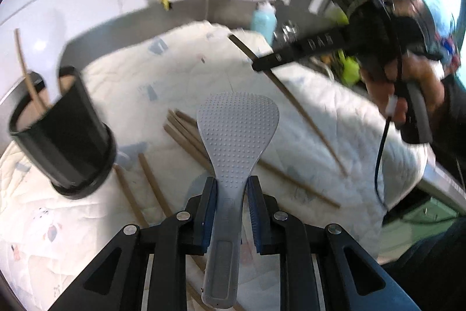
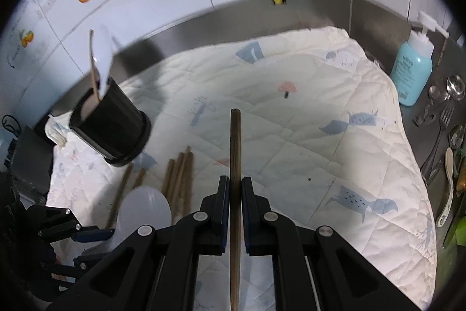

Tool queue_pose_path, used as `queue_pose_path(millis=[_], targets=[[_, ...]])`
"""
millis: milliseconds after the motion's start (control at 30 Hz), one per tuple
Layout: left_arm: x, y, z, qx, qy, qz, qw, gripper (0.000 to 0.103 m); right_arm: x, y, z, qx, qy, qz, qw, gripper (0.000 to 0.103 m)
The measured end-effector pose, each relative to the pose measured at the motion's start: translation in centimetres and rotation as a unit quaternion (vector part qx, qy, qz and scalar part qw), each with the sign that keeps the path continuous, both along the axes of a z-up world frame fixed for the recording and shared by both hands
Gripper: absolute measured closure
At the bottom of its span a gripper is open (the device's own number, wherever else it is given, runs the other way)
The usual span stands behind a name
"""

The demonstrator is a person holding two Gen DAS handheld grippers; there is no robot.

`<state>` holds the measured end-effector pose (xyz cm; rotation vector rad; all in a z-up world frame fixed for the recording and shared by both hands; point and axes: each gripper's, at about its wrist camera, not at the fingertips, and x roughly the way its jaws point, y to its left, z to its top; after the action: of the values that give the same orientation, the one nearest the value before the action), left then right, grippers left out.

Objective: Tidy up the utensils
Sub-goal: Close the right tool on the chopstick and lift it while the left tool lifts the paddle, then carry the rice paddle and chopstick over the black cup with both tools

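Rice paddle [image 1: 233, 136] clamped in left gripper [image 1: 232, 206] — chopstick [image 2: 235, 153] in right gripper [image 2: 235, 194].

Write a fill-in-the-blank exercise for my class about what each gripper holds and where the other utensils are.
1. The left gripper is shut on the handle of a grey rice ____.
2. The right gripper is shut on a single wooden ____.
3. The black holder contains a white spoon and one ____.
4. Loose chopsticks lie on the white ____.

Missing words: paddle; chopstick; chopstick; quilt
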<state>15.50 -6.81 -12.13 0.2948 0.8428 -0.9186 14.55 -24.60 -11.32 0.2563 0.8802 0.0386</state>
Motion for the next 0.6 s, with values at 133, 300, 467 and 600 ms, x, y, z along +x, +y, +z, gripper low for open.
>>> queue_pose_path(millis=[133, 300, 467, 600], targets=[[0.1, 1.1, 2.7, -0.033, -0.021, 0.034, 0.9987, 0.081, -0.2, 0.8, 1.9, 0.007, -0.025, 0.016, 1.000, 0.093], [1.8, 3.3, 6.4, -0.077, -0.050, 0.090, 0.9917, 0.081, 0.1, 2.1, 4.6, 0.015, -0.063, 0.036, 0.997, 0.093], [5.0, 6.2, 9.8, -0.122, -0.083, 0.142, 0.9787, 0.081, 0.3, 3.8, 7.3, 0.018, -0.098, 0.056, 0.993, 0.093], [8.3, 8.2, 11.4, -0.160, -0.088, 0.171, 0.9683, 0.081, 0.5, 4.8, 8.3, 0.016, -0.112, 0.064, 0.992, 0.093]])
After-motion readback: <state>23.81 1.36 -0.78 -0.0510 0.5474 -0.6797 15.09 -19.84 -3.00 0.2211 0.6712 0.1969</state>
